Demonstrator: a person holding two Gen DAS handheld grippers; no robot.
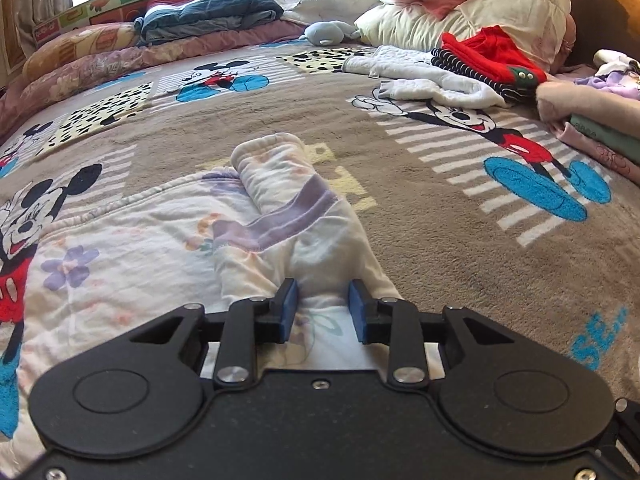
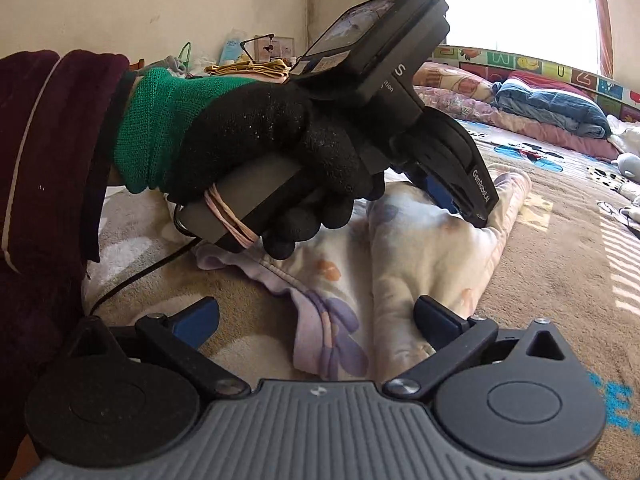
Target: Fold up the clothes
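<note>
A white floral garment with lilac trim (image 1: 280, 216) lies on the Mickey Mouse blanket (image 1: 420, 208), one sleeve folded over its body. My left gripper (image 1: 323, 300) is low over the garment's near edge, its blue pads a hand's width apart with cloth between them but not pinched. In the right wrist view the same garment (image 2: 420, 248) lies ahead, and the gloved left hand holds the left gripper (image 2: 478, 216) tip-down on it. My right gripper (image 2: 316, 320) is wide open just above the garment's lilac hem.
A stack of folded clothes (image 1: 492, 64), red on top, and a white garment (image 1: 424, 80) lie at the far right. Pillows and quilts (image 1: 460, 4) line the headboard. More folded clothes (image 1: 600, 128) sit at the right edge. A cable (image 2: 132, 280) trails left.
</note>
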